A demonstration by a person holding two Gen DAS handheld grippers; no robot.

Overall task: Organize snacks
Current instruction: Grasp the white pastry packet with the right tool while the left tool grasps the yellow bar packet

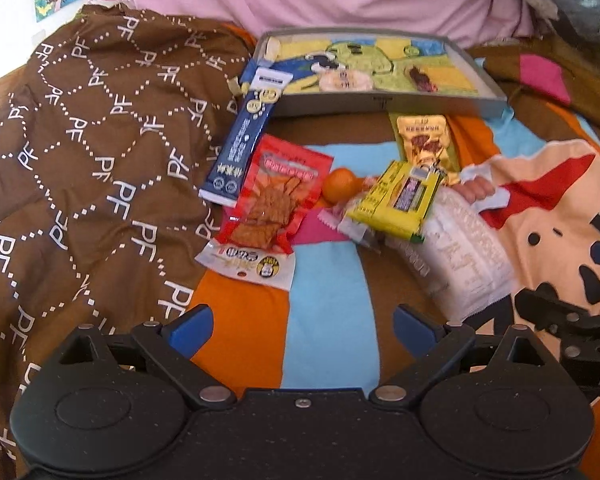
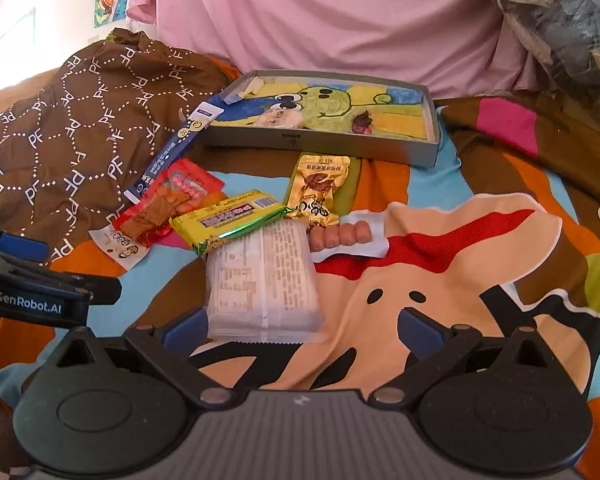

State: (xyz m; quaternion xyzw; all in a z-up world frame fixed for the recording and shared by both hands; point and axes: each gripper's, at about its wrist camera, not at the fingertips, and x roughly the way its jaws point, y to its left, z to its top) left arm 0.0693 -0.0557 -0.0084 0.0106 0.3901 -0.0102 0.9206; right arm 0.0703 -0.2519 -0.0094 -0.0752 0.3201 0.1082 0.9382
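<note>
Lying between right gripper (image 2: 300, 326) fingers, seemingly: white packet (image 2: 262, 280).

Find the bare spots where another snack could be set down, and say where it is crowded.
Free: the right half of the grey tray, beyond the dark snack; the cartoon blanket right of the white packet. Crowded: between the red packet and the gold packet.

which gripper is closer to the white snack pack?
Right. The right gripper is open with the white snack pack at its fingertips; the left gripper is open, short of it, off to its left.
</note>
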